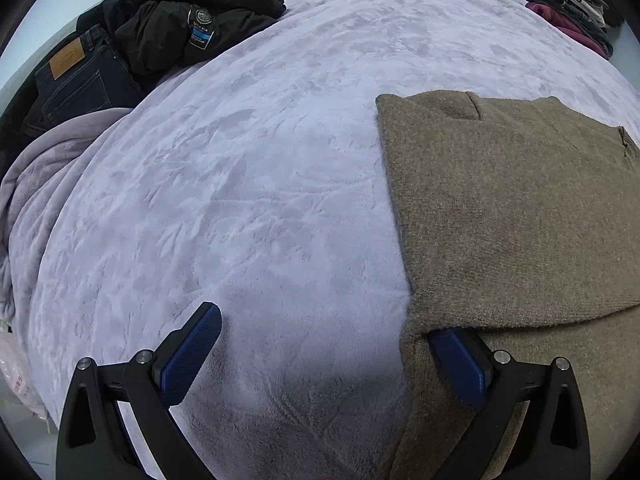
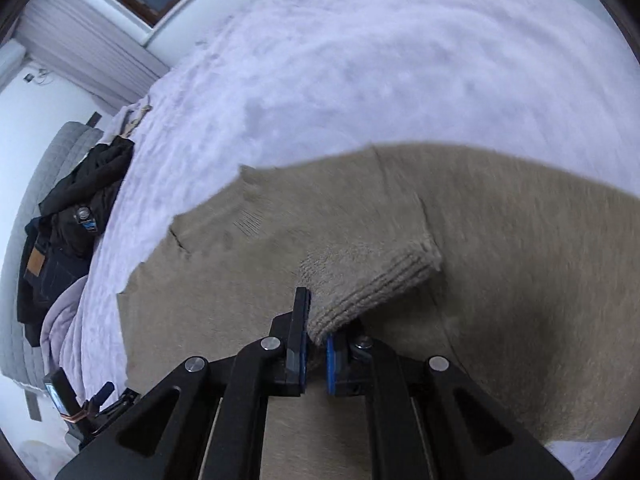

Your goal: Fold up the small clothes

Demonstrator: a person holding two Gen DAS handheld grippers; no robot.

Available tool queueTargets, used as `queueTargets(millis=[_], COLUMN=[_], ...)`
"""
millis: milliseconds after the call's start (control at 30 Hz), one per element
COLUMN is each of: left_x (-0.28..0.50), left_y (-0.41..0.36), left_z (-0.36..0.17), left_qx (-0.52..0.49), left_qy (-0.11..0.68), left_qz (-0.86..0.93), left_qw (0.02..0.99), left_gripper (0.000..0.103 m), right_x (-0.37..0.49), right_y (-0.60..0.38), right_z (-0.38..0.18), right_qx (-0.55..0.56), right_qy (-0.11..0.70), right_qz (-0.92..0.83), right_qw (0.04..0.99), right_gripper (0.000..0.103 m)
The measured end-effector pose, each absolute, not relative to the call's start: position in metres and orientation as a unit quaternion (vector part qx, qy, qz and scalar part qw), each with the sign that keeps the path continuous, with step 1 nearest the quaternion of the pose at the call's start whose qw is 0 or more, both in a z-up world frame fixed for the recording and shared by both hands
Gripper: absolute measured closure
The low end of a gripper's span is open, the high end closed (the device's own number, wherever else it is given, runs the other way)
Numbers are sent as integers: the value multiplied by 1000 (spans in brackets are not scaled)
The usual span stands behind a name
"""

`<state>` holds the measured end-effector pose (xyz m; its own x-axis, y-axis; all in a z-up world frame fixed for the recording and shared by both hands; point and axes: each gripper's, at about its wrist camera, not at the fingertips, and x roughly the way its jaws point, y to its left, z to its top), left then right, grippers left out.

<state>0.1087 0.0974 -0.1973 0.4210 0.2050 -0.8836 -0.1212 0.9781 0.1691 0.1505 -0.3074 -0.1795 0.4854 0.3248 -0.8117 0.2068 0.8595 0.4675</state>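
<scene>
A brown knit sweater [image 1: 516, 208] lies flat on the lilac blanket [image 1: 248, 184], partly folded. My left gripper [image 1: 332, 332] is open wide at the sweater's left edge; its right finger [image 1: 460, 364] is tucked under a fold of the sweater, its left finger [image 1: 192, 352] rests over bare blanket. In the right wrist view the sweater [image 2: 500, 240] fills the lower half. My right gripper [image 2: 316, 336] is shut on the ribbed sleeve cuff [image 2: 372, 288], holding it over the sweater's body.
A black jacket [image 1: 188, 20] and dark jeans [image 1: 80, 80] lie at the bed's far left, also in the right wrist view [image 2: 80, 200]. A stack of folded clothes [image 1: 572, 8] sits at the far right corner. A crumpled lilac cover [image 1: 36, 184] hangs at the left edge.
</scene>
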Motion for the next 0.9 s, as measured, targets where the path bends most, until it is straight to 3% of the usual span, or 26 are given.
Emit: queueTargets(millis=[167, 367, 433, 500, 633, 900], left_x=[89, 101, 117, 131, 139, 119], left_y=[113, 127, 116, 98, 85, 99], left_z=[-178, -144, -150, -163, -200, -180], left_qx=[68, 0, -6, 2, 65, 68], left_qy=[539, 531, 535, 542, 552, 556], left_qz=[74, 46, 30, 21, 41, 47], left_qw=[837, 846, 844, 840, 830, 827], left_gripper=[1, 1, 1, 1, 1, 1], right_x=[130, 104, 93, 87, 78, 38], right_y=[-318, -316, -310, -300, -280, -274], right_z=[-187, -163, -159, -156, -154, -162], right_qx=[293, 277, 273, 262, 241, 248], right_qy=[501, 507, 510, 516, 529, 554], right_qz=[21, 19, 25, 36, 54, 75], right_qw=[814, 816, 816, 815, 812, 791], right_gripper=[84, 79, 74, 57, 56, 56])
